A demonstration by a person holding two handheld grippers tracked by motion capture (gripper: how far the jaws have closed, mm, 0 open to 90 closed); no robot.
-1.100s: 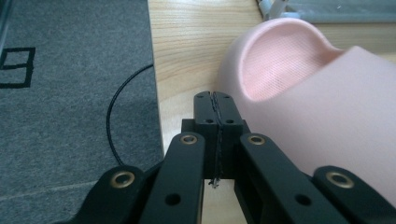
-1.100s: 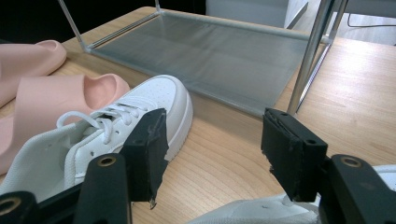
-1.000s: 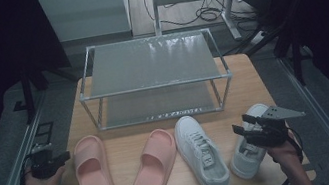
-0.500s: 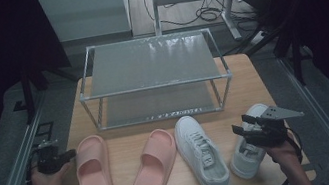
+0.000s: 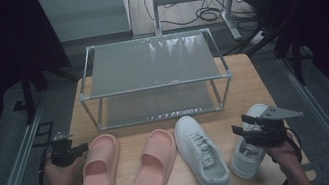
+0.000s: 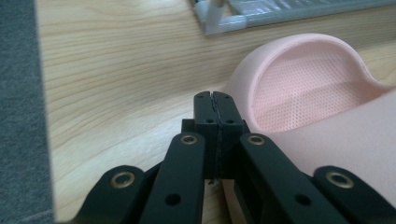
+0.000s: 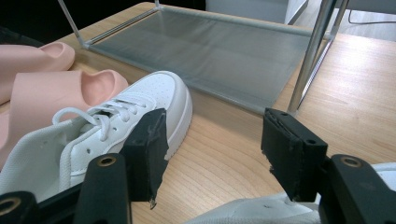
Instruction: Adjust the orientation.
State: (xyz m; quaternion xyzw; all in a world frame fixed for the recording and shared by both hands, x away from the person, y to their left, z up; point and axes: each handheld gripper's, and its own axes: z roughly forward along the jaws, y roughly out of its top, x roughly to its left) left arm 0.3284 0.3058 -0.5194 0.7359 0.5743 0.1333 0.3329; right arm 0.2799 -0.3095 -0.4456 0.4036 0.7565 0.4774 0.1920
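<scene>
On the wooden table (image 5: 247, 83) lie two pink slippers and two white sneakers in a row. My left gripper (image 5: 80, 148) (image 6: 215, 100) is shut on nothing, its tips right beside the toe of the left pink slipper (image 5: 97, 174) (image 6: 317, 88). Over the right white sneaker (image 5: 247, 157) (image 7: 261, 213) my right gripper (image 5: 240, 127) (image 7: 215, 149) hovers open, with nothing between its pads (image 7: 148, 142). To its left lies the left white sneaker (image 5: 203, 153) (image 7: 135, 119), then the second pink slipper (image 5: 151, 168) (image 7: 60, 95).
A two-tier metal rack (image 5: 151, 61) with mesh shelves stands behind the shoes; its lower shelf (image 7: 205, 51) and a leg (image 7: 310, 51) are close ahead of the right gripper. Its corner (image 6: 217, 16) lies ahead of the left gripper. The table's left edge (image 6: 39, 112) is near.
My left gripper has moved right, up to the left pink slipper's toe. The right gripper and the shoes have stayed put.
</scene>
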